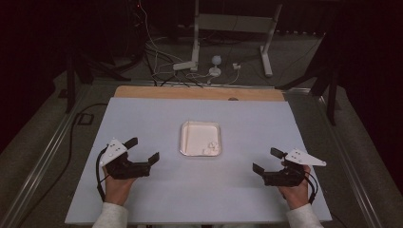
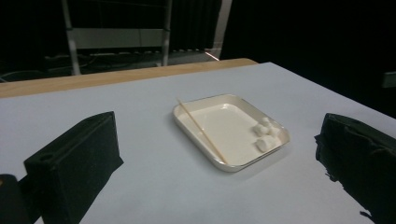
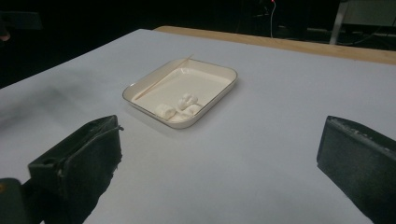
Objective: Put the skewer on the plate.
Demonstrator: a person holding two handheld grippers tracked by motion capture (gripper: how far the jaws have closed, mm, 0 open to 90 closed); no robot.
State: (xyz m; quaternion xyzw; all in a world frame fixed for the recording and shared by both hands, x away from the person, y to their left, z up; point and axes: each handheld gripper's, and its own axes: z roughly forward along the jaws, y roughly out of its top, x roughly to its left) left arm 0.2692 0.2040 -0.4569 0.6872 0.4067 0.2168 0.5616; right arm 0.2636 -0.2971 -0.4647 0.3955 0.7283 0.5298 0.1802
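Note:
A small white rectangular tray (image 1: 182,137) lies at the middle of the table. Several white marshmallows (image 1: 210,147) are bunched in its near right corner, and a thin wooden skewer (image 2: 201,130) leans along its left side. My left gripper (image 1: 143,149) rests open on the table to the left of the tray, with nothing between its jaws. My right gripper (image 1: 266,160) stands open to the tray's right, also with nothing in it. From the left gripper (image 2: 217,128) I look at the tray (image 2: 229,166) and the marshmallows (image 2: 266,133). The right gripper (image 3: 220,130) faces the tray (image 3: 219,93), marshmallows (image 3: 180,108) and skewer (image 3: 161,79).
A pale sheet (image 1: 142,199) covers the table, with a wooden strip (image 1: 199,93) along the far edge. Beyond it stand a white metal frame (image 1: 233,23) and loose cables (image 1: 161,71) on the floor. Metal rails (image 1: 43,156) run down both sides of the table.

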